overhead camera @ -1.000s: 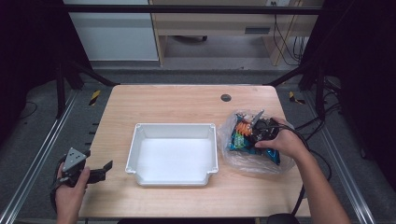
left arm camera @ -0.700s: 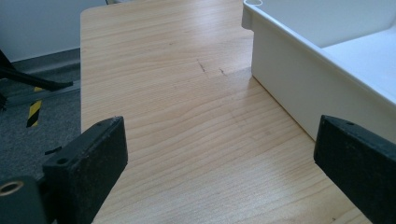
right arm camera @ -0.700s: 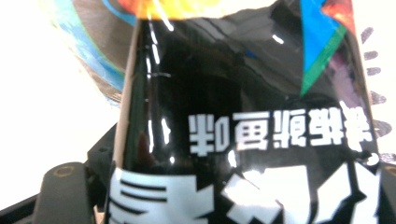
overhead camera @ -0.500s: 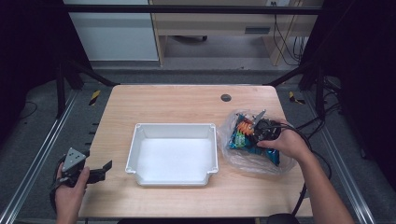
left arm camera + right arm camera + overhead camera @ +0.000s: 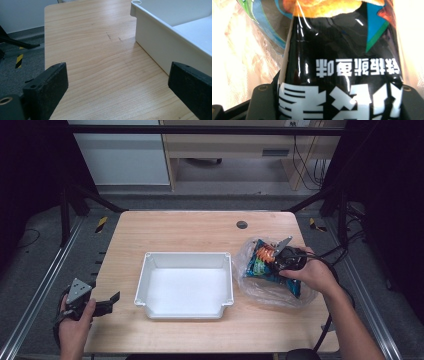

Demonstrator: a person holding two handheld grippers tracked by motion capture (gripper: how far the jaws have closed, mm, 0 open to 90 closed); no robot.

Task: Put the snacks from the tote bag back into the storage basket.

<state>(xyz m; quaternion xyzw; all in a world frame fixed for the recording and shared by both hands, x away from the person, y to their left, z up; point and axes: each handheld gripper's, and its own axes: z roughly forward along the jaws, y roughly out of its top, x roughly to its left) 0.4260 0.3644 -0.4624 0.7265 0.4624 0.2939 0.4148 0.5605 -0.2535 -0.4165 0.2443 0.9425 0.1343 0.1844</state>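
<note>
The right gripper (image 5: 278,257) is clamping a glossy black snack packet (image 5: 342,62), its jaws having just been closing on it inside the clear plastic bag (image 5: 272,290) at the bench's (image 5: 190,230) right. White Chinese characters, upside down, are showing on the packet. The left gripper (image 5: 117,85) is idling, jaws spread, beside the white tray (image 5: 160,47).
</note>
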